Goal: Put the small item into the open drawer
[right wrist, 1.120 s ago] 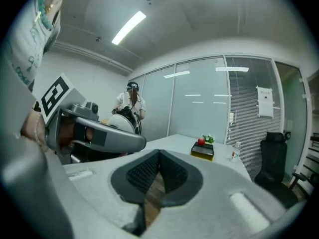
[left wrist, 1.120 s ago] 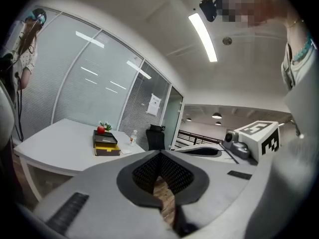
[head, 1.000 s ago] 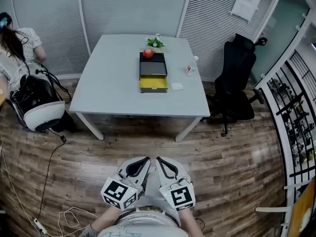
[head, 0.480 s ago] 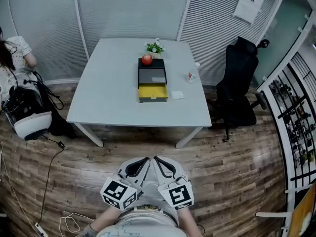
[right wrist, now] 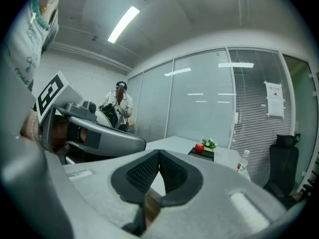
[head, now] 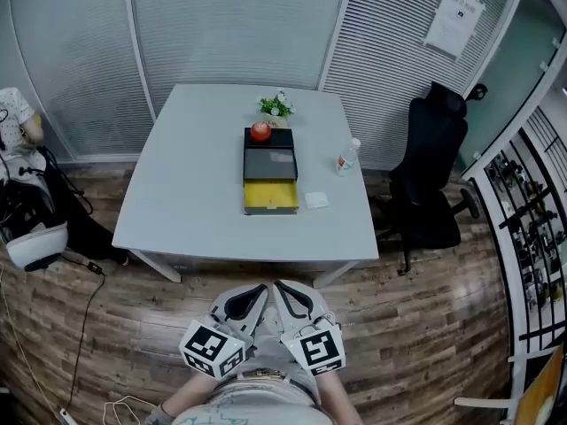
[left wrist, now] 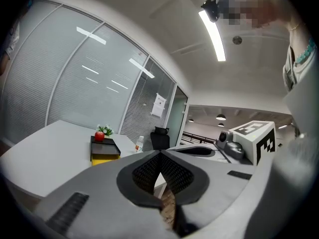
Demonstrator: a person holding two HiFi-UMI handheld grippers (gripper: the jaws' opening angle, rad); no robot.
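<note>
Since left gripper (left wrist: 159,154) & right gripper (right wrist: 159,153) are both pinched shut, empty, you risk nudging small white item (head: 316,200) away from yellow drawer (head: 271,197) w/o opening first.

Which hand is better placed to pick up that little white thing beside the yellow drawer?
Probably the right: the small white item lies right of the open drawer, on the right tool's side. The left tool is equally far back; both are shut.
</note>
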